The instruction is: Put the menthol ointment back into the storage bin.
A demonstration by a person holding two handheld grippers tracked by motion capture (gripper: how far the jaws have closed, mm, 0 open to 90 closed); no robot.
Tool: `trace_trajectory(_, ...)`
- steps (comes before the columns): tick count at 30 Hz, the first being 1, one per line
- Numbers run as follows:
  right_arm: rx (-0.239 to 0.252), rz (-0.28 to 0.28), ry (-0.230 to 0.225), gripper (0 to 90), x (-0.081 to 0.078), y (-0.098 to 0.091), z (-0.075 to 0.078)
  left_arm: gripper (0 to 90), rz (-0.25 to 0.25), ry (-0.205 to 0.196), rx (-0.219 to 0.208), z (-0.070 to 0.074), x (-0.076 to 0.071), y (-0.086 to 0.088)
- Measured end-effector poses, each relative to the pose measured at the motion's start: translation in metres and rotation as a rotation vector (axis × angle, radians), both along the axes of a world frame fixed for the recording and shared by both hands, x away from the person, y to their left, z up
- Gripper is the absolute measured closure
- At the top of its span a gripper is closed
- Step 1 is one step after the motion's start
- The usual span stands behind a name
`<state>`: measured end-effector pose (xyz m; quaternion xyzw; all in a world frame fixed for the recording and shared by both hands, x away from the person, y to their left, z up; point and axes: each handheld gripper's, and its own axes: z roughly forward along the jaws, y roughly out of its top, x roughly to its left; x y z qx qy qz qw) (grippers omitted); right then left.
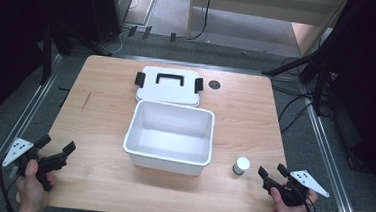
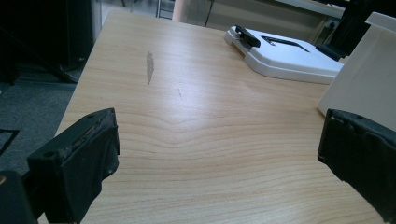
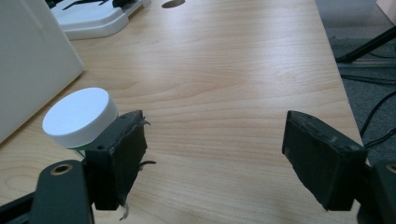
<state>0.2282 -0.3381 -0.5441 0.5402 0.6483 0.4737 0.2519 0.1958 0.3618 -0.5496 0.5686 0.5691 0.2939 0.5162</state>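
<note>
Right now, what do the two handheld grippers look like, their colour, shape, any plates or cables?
Both are black two-jaw tools. The left gripper and the right gripper each carry a grey three-cornered plate with small dark dots on top. The jaws end in blocky black pads with worn, fraying edges, and a round hole shows in the jaw arm. Thin black cables trail beside the wrists. No sleeves show at the wrists.

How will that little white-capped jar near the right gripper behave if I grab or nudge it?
The jar looks short and squat, standing upright on the table, so it probably resists tipping. Its round body would likely roll if knocked over. The smooth cap may slip; gripping the body beneath seems safer. The right gripper stands open beside it.
</note>
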Motion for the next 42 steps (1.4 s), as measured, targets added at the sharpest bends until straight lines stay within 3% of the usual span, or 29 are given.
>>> trace_trajectory(4, -0.004, 0.010, 0.020, 23.5, 0.002, 0.000, 0.000, 0.0, -0.003, 0.004, -0.006, 0.000, 0.001, 0.000)
trace_trajectory(8, -0.017, 0.034, 0.075, 25.4, 0.003, 0.000, 0.003, 0.0, -0.007, 0.008, 0.001, -0.001, 0.003, -0.002)
trace_trajectory(9, -0.045, 0.036, 0.092, 25.4, 0.003, 0.002, 0.008, 0.0, -0.011, 0.011, 0.012, -0.001, 0.003, -0.003)
trace_trajectory(14, -0.069, 0.033, 0.125, 25.9, 0.005, 0.004, 0.022, 0.0, -0.013, 0.011, 0.022, -0.001, 0.003, -0.005)
trace_trajectory(19, -0.130, 0.074, 0.200, 27.4, 0.009, 0.010, 0.032, 0.0, -0.014, 0.020, 0.043, -0.002, 0.005, -0.007)
trace_trajectory(20, -0.135, 0.088, 0.227, 27.5, 0.010, 0.011, 0.032, 0.0, -0.014, 0.021, 0.051, -0.001, 0.005, -0.008)
trace_trajectory(21, -0.168, 0.111, 0.283, 27.6, 0.011, 0.015, 0.031, 0.0, -0.014, 0.021, 0.057, -0.002, 0.005, -0.008)
trace_trajectory(23, -0.181, 0.118, 0.300, 27.7, 0.012, 0.017, 0.031, 0.0, -0.012, 0.022, 0.061, -0.002, 0.005, -0.009)
trace_trajectory(25, -0.218, 0.133, 0.379, 27.6, 0.013, 0.021, 0.029, 0.0, -0.017, 0.023, 0.063, -0.002, 0.005, -0.010)
trace_trajectory(30, -0.260, 0.156, 0.437, 27.5, 0.016, 0.025, 0.030, 0.0, -0.025, 0.030, 0.072, -0.002, 0.006, -0.010)
trace_trajectory(31, -0.276, 0.167, 0.466, 27.3, 0.018, 0.026, 0.033, 0.0, -0.023, 0.029, 0.074, -0.002, 0.006, -0.010)
trace_trajectory(42, -0.330, 0.213, 0.572, 26.6, 0.032, 0.032, 0.051, 0.0, -0.040, 0.026, 0.103, -0.002, 0.006, -0.013)
